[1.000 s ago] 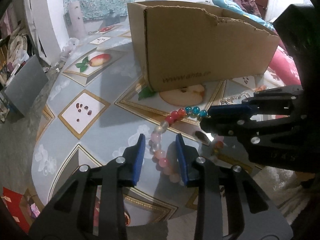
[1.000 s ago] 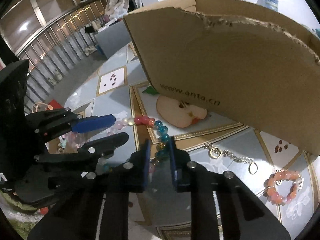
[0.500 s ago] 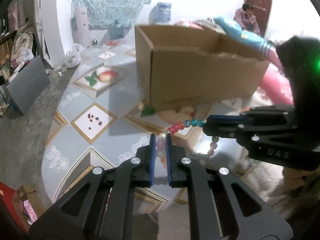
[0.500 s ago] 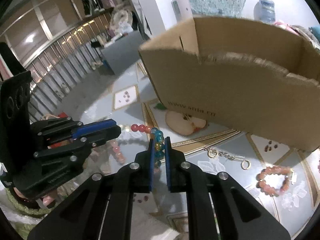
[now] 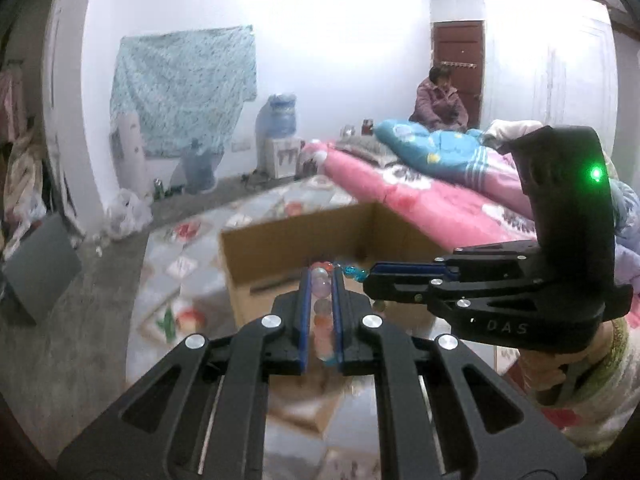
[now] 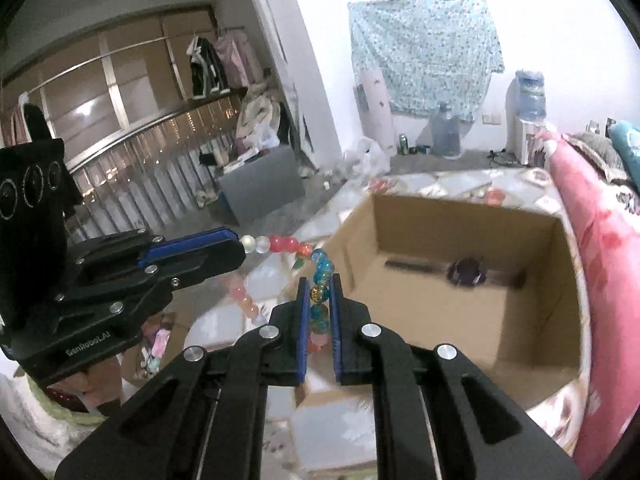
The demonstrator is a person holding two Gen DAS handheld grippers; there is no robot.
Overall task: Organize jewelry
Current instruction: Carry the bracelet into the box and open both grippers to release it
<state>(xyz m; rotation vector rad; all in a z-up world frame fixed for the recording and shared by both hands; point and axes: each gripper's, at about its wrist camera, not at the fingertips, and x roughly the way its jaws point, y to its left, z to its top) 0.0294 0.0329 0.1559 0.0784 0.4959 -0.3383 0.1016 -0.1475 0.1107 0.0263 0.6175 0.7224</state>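
Observation:
A multicoloured bead bracelet (image 6: 288, 245) hangs stretched in the air between both grippers, in front of an open cardboard box (image 6: 532, 320). My left gripper (image 5: 321, 280) is shut on its pale pink and clear beads (image 5: 321, 280). My right gripper (image 6: 319, 288) is shut on its blue and yellow beads (image 6: 319, 293). In the left wrist view the right gripper (image 5: 370, 276) reaches in from the right, and in the right wrist view the left gripper (image 6: 240, 246) reaches in from the left. Inside the box lie a dark round item (image 6: 466, 271) and a dark strap (image 6: 412, 266).
The box stands on a table with a fruit-patterned cloth (image 6: 256, 320). A pink quilted bed (image 6: 600, 264) runs along the right, and a person (image 5: 440, 100) sits beyond it by a brown door. Grey floor, a railing (image 6: 132, 184) and water bottles lie farther off.
Both grippers shut on the bracelet where it lay on the table and lifted it together. They now hold it high, looking down over the box's rim.

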